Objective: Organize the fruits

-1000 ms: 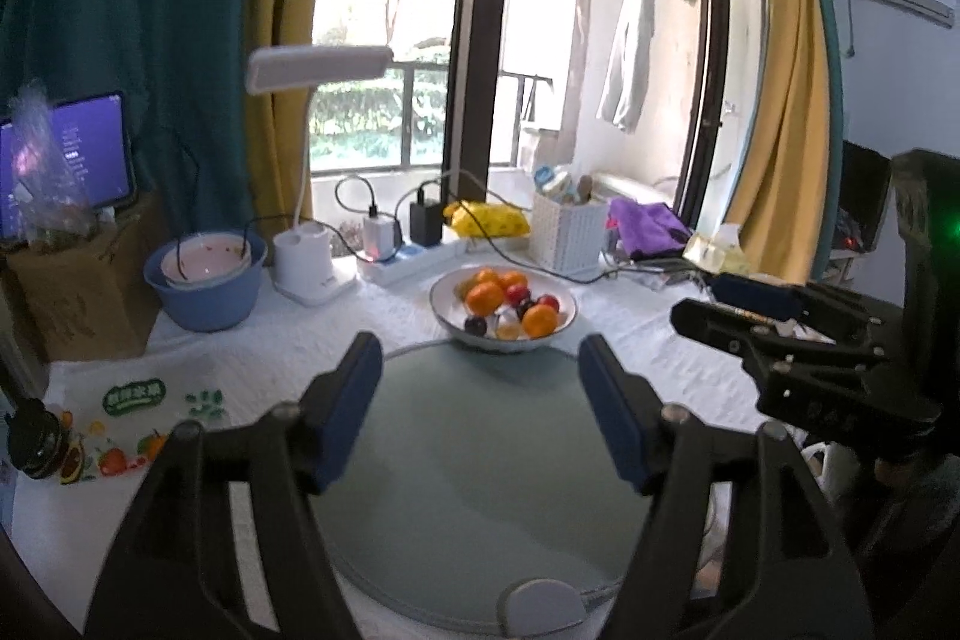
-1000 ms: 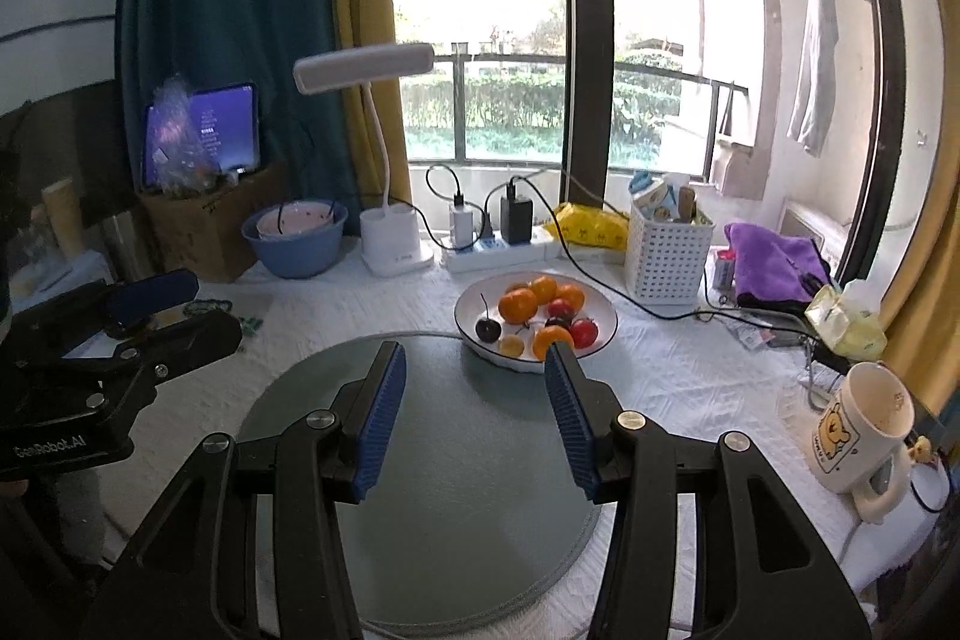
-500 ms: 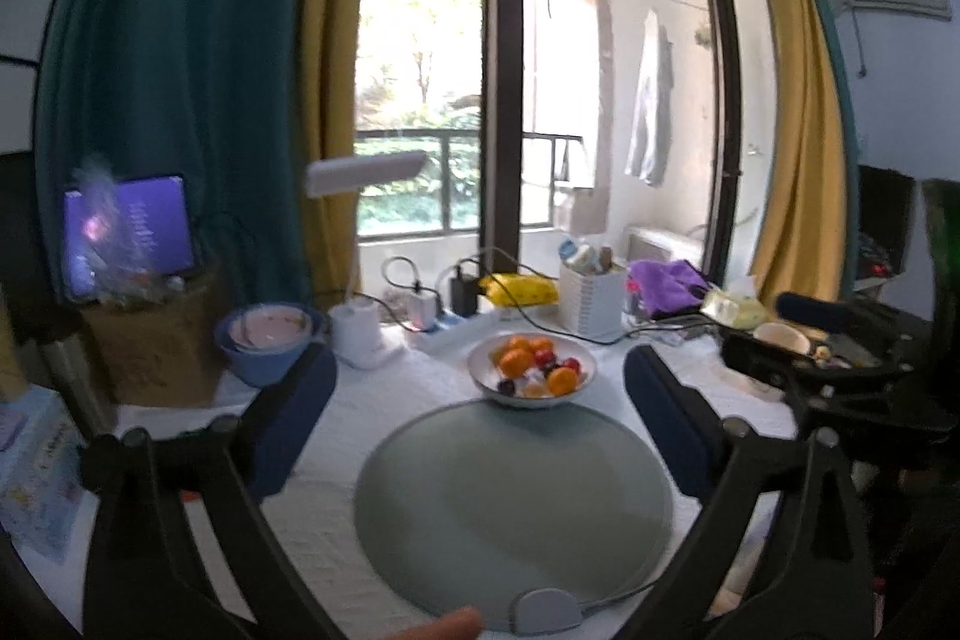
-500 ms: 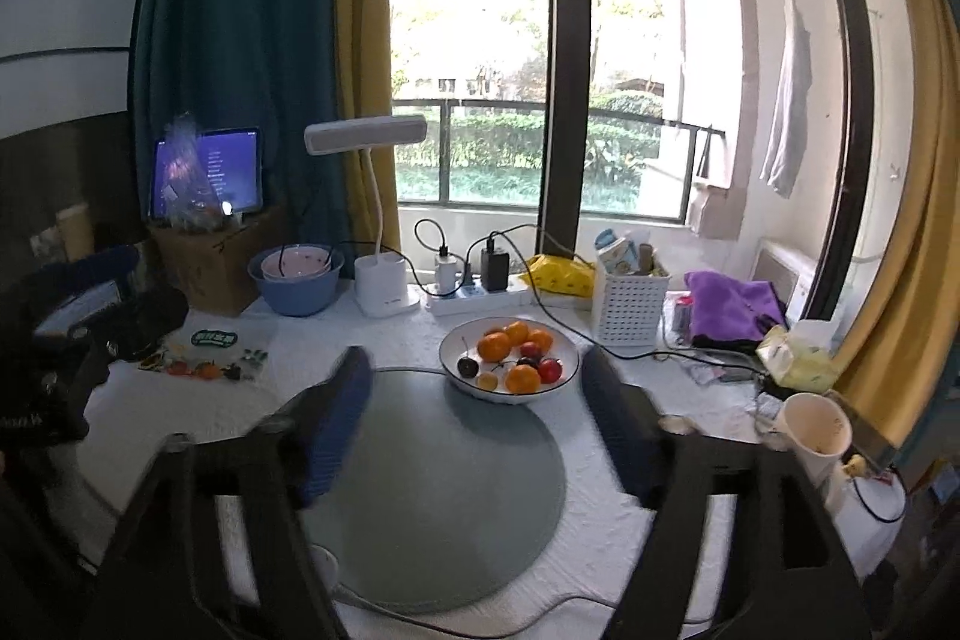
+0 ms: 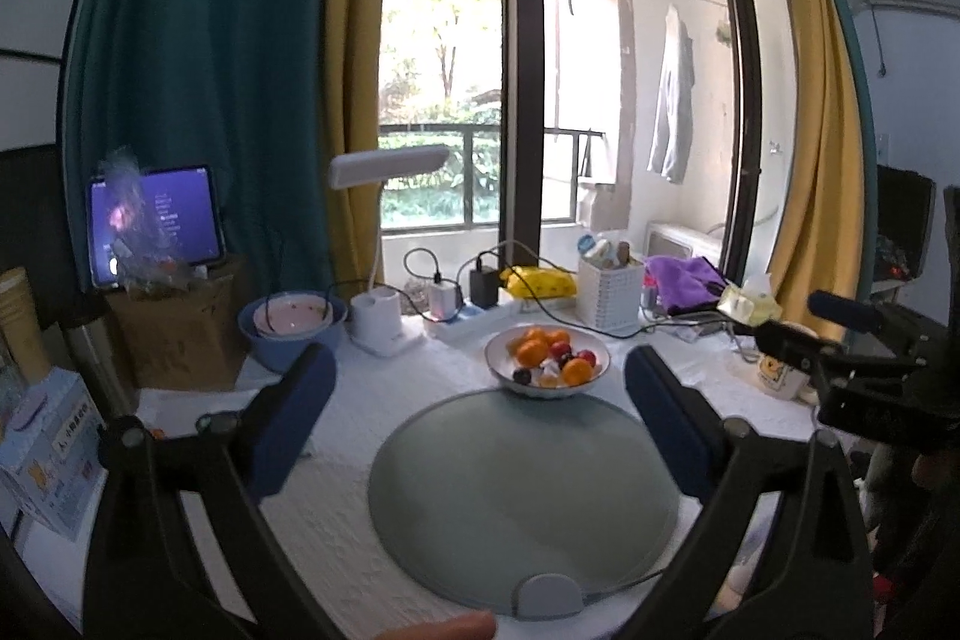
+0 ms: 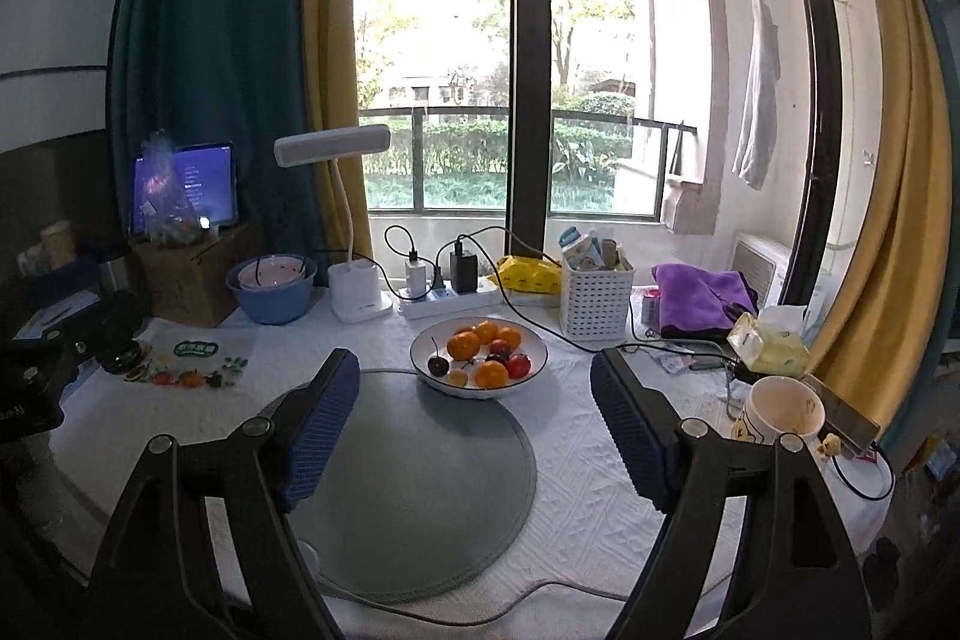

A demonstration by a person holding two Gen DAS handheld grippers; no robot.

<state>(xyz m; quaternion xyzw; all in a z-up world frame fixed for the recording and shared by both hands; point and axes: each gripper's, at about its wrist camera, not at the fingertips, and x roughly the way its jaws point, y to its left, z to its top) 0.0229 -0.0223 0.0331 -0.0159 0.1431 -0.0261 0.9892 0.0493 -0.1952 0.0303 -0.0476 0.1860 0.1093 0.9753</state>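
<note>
while both grippers hang well back from the table with nothing between their pads, all the fruit sits together in the white bowl [image 6: 479, 361], which rests at the far edge of the round grey mat [image 6: 414, 484], its rim overlapping that edge. the left gripper [image 5: 477, 421] is spread wide and empty; the right gripper [image 6: 474, 427] is likewise spread wide and empty.

in both wrist views the bowl lies straight ahead and beyond the fingertips, across the bare mat. from the right wrist it sits nearly centred between the fingers; from the left wrist it sits slightly toward the right finger, so i judge it a little nearer the right gripper's line, though neither is clearly closer.

the fruits are small and round: several oranges [image 6: 465, 345], a red fruit [image 6: 519, 366] and a dark one with a stem [image 6: 438, 366]. being round they have no long axis to line up with; only the stem gives a direction, pointing up and away. the bowl is round too.

this scene fits either fruit gathered in the bowl as the sorted result, or a mixed pile waiting to be laid out on the mat; the pictures do not settle which. any reach to the bowl would go forward and down over the mat, and a cable [image 6: 540, 322] trails just beside the bowl's right rim.
</note>
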